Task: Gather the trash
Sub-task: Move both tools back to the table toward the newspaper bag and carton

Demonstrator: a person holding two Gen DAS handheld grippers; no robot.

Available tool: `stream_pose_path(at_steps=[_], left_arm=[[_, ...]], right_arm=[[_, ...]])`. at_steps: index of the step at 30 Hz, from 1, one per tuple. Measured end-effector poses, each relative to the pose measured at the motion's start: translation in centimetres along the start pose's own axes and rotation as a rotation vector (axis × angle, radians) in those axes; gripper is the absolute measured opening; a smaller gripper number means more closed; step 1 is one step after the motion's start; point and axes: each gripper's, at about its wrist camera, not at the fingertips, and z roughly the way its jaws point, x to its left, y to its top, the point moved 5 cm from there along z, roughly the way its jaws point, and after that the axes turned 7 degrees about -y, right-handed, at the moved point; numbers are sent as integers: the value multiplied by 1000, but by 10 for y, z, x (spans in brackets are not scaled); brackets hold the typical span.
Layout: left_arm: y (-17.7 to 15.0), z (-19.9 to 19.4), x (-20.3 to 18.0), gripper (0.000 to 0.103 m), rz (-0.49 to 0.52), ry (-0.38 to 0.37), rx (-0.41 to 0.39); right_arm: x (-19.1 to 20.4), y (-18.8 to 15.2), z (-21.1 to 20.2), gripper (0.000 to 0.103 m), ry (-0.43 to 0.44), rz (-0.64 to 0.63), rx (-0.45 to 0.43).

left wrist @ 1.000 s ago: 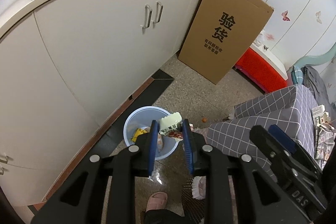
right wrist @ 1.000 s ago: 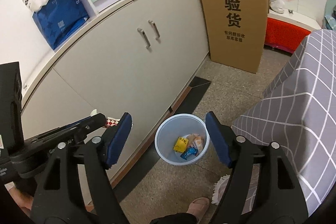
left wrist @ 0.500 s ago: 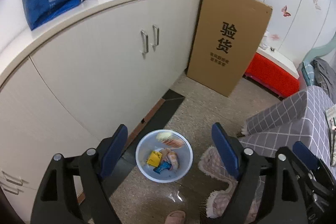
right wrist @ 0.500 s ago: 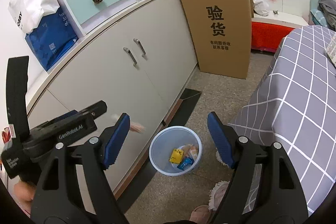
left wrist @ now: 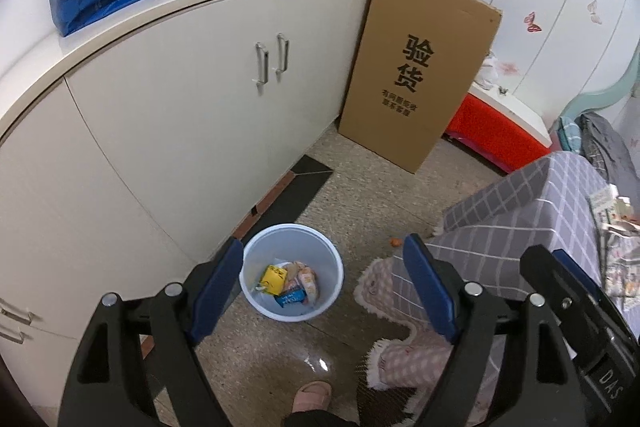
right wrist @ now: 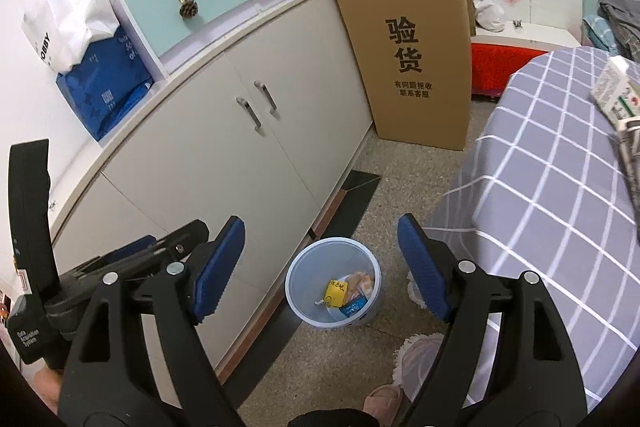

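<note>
Wrappers in bin (left wrist: 292, 311) overlapped; lower ones hidden. Carton (right wrist: 614, 93) on checked cloth (right wrist: 560, 195), right of bin, was cut by frame edge; print unreadable.

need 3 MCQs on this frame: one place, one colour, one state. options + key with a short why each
1. Where does the trash bin stand?
A on the cabinet top
B on the floor by the cabinet
C on the checked cloth

2. What colour is the carton in the bin?
A yellow
B green
C black

3. How is the left gripper?
A shut on a wrapper
B shut, empty
C open, empty

Key: B, the bin sits on the floor at the cabinet's foot; A, a yellow carton lies among the wrappers; C, jaws spread, nothing between them.
</note>
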Motion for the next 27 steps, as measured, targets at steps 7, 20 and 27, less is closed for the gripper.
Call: stream_pose_path(at_steps=[7, 20, 27], left_arm=[[-12, -29, -43, 80, 51, -52, -24], [-53, -57, -188, 84, 250, -162, -11], [-89, -49, -288, 85, 402, -228, 46]], right_arm=[[-28, 2, -42, 79, -12, 44, -46], [-153, -14, -134, 82, -119, 211, -166], [-256, -34, -181, 83, -248, 347, -219]])
